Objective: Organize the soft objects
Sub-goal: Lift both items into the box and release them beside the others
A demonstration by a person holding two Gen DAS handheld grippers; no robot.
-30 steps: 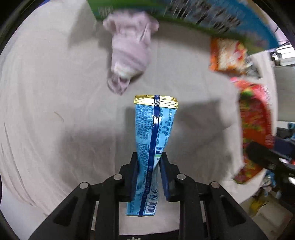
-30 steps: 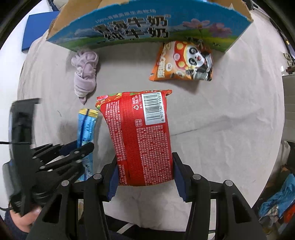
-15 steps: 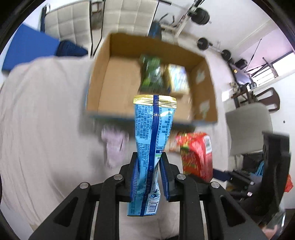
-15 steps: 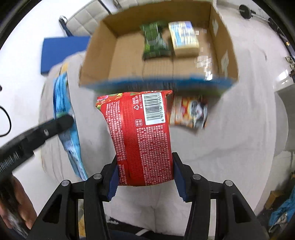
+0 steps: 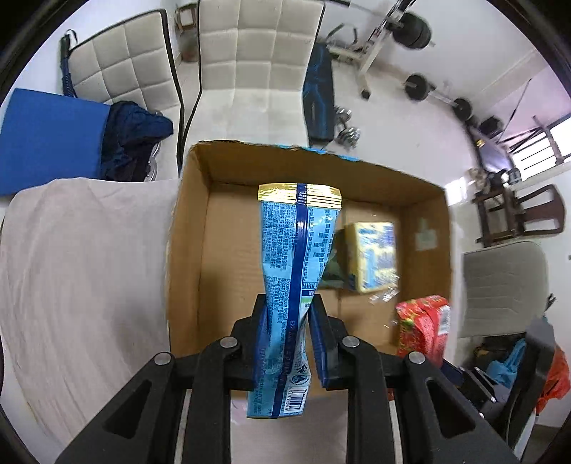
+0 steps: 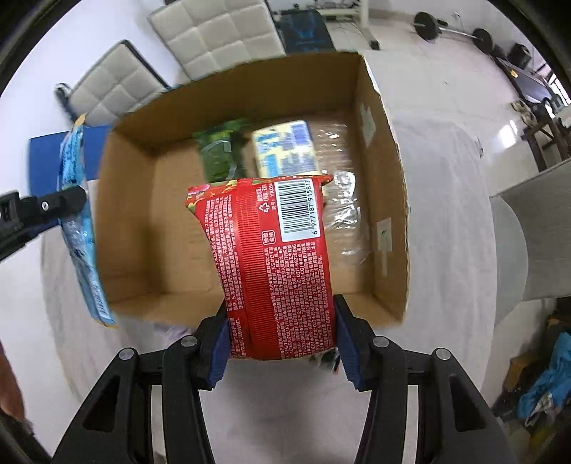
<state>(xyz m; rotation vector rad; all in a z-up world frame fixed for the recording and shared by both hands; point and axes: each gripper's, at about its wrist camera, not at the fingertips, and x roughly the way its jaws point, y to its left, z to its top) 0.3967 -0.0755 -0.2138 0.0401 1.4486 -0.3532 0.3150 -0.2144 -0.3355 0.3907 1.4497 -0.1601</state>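
2 hand-held grippers clamped: left (image 5: 288, 335) on blue packet (image 5: 296, 271), right (image 6: 280, 339) on red packet (image 6: 271, 264); both above open box (image 6: 385, 221).

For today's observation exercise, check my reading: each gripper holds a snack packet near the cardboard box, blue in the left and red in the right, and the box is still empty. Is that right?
Not quite. The left gripper does hold the blue packet and the right gripper the red packet, but the cardboard box is not empty. The right wrist view shows a green packet and a yellow packet lying inside it.

Two white quilted chairs (image 5: 246, 60) (side by side) face gym weights (image 5: 417, 34) on pale floor.
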